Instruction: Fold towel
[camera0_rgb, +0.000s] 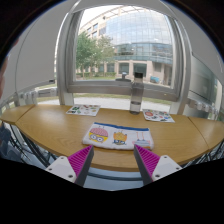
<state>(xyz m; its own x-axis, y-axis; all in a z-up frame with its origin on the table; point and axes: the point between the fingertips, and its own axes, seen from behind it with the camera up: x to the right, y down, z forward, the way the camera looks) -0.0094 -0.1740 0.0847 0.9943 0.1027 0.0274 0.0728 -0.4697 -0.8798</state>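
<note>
- Large windows (125, 45) fill the background; through them a multi-storey glass building (145, 35) and green trees (90, 50) are visible.
- Bench (55, 125): a wooden top, curved in this wide-angle view, running beneath the windows.
- Towel (110, 135): lies flat on the bench, just ahead of the claw and roughly centred between its fingers. It is light-coloured with a printed pattern in pink, blue and yellow. It appears as a rectangular shape; how many layers it has cannot be told.
- Claw (114, 164): fingers spread wide apart, holding nothing. The pink pads (80, 160) on the inner faces are both visible, with a clear gap between them. The fingertips sit at the near edge of the bench and short of the towel, not touching it.
- Bottle (136, 97): an upright dark container stands beyond the towel, near the window side of the bench.
- Left sheet (84, 110): a flat printed item lies beyond the towel, to its left, well apart from it.
- Right sheet (158, 116): a second flat printed item lies beyond the towel, to its right, near the bottle.
</note>
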